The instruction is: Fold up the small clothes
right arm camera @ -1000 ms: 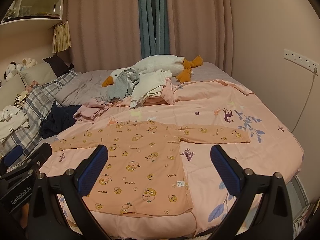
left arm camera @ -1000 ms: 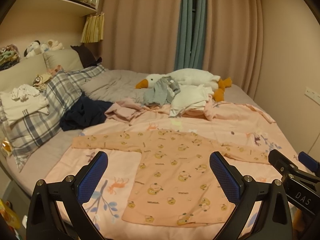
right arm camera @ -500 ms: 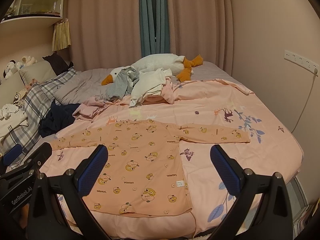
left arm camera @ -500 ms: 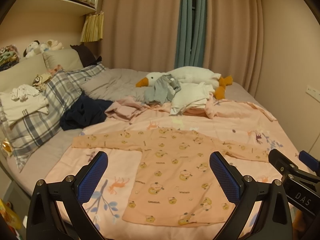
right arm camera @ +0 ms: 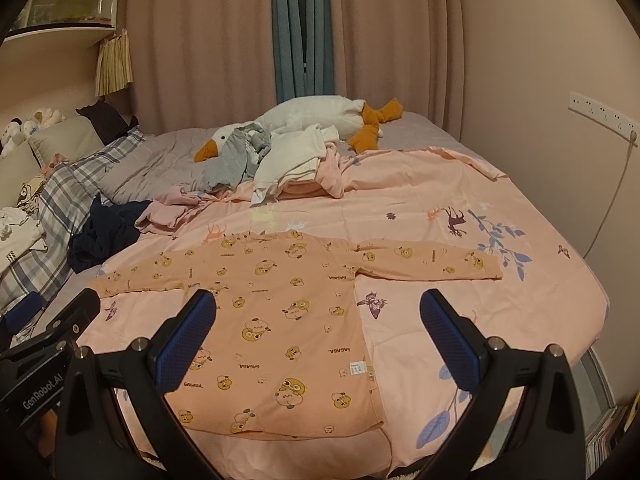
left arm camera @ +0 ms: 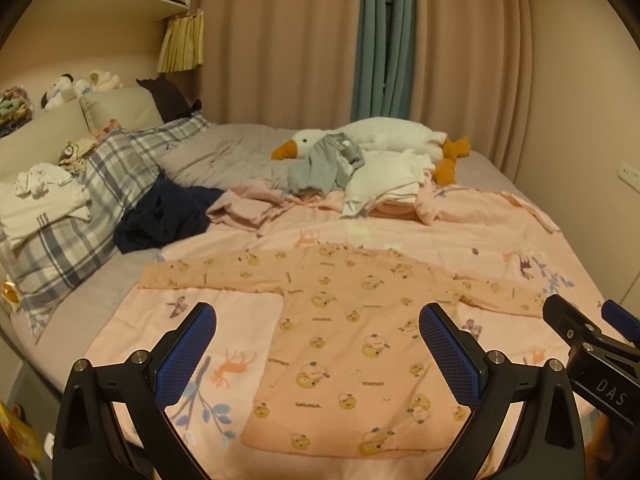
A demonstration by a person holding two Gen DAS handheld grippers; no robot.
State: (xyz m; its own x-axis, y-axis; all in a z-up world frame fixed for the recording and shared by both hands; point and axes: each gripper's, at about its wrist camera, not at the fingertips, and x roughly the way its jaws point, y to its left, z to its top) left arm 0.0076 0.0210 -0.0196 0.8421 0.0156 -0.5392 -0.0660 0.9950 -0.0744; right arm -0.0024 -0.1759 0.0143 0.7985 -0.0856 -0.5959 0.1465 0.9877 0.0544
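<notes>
A small peach long-sleeved shirt printed with yellow cartoon faces (left arm camera: 352, 336) lay flat and unfolded on the pink animal-print bedsheet (left arm camera: 460, 236), both sleeves spread sideways and its hem close to the near edge of the bed. The left gripper (left arm camera: 318, 352) was held above the near edge with its blue-padded fingers (left arm camera: 186, 354) spread wide apart and nothing between them. The right gripper (right arm camera: 318, 346) was likewise held wide open and empty, above the lower right part of the shirt. Bare sheet lay beside the shirt on both sides and between its collar and the pile of loose pink, grey and white garments (left arm camera: 340, 184) farther back. A white plush goose with an orange beak (left arm camera: 384, 138) lay behind that pile, near the beige curtains (left arm camera: 280, 40). A dark navy garment (left arm camera: 164, 216) sat crumpled beside the plaid grey-and-white pillow (left arm camera: 80, 208), well apart from the shirt's left sleeve. The left wrist view alone showed the folded white clothes (left arm camera: 40, 196) on that pillow in full, and the right gripper's body at its right edge. The right wrist view alone showed the shirt's right sleeve end (right arm camera: 480, 266), the white care label (right arm camera: 358, 368) near the hem, the right edge of the bed, and the white wall socket strip (right arm camera: 600, 114).
</notes>
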